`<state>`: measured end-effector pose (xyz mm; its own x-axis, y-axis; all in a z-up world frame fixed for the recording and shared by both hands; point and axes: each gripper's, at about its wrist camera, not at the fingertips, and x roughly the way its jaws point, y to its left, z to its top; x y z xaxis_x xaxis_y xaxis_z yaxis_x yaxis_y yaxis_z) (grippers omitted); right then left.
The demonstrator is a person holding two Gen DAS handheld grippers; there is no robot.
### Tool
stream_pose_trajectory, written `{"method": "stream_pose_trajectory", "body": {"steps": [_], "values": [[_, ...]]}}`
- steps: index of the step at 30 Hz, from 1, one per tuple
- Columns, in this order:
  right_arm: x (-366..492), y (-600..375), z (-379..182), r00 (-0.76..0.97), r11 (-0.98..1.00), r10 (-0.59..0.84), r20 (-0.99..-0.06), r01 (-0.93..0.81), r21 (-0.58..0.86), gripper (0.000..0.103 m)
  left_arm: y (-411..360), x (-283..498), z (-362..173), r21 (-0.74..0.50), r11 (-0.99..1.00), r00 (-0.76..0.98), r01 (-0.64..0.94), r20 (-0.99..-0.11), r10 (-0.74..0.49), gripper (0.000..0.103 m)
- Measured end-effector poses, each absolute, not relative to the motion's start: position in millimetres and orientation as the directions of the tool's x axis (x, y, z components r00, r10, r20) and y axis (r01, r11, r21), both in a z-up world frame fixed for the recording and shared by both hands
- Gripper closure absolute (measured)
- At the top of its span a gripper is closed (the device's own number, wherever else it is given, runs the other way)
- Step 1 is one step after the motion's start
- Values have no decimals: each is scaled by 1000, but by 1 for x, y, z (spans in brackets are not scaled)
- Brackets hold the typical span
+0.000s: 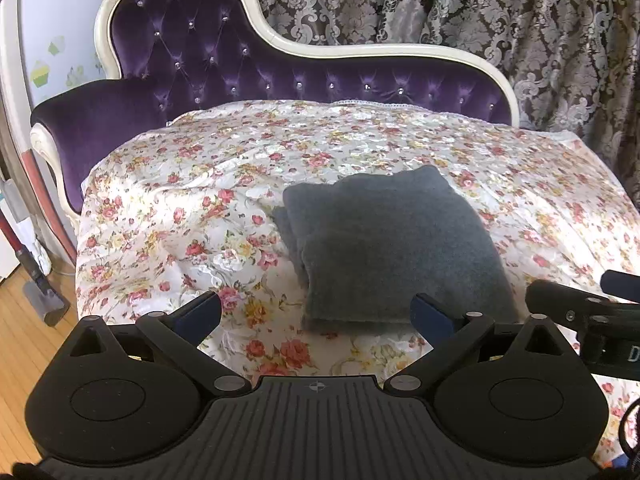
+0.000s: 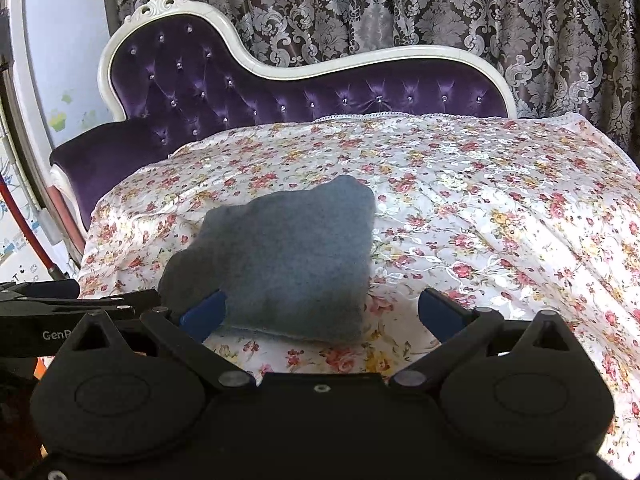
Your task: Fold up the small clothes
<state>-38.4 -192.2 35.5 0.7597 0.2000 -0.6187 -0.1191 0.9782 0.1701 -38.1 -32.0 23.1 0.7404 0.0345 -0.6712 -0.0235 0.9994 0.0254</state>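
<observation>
A grey knit garment [image 1: 384, 244] lies folded into a thick square on the floral cover [image 1: 192, 208]. It also shows in the right wrist view [image 2: 288, 256]. My left gripper [image 1: 318, 314] is open and empty, just short of the garment's near edge. My right gripper [image 2: 322, 314] is open and empty at the garment's near right corner, its left blue pad [image 2: 204, 314] close against the fabric edge. The right gripper's body shows at the right edge of the left wrist view [image 1: 580, 312].
The floral cover [image 2: 500, 216] drapes over a purple tufted chaise with a white carved frame [image 1: 256, 24]. Patterned curtains [image 2: 440, 8] hang behind. Wooden floor and a vacuum head [image 1: 44, 300] lie at the left.
</observation>
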Motion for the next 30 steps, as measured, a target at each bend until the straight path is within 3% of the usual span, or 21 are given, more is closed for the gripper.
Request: {"method": "stream_pose_trajectory", "body": {"steps": [30], "values": [[-37,-194,36,767,970,225,-601,-116,215,1,-37,-35,15,36,999,704,1,-709,25,1]]}}
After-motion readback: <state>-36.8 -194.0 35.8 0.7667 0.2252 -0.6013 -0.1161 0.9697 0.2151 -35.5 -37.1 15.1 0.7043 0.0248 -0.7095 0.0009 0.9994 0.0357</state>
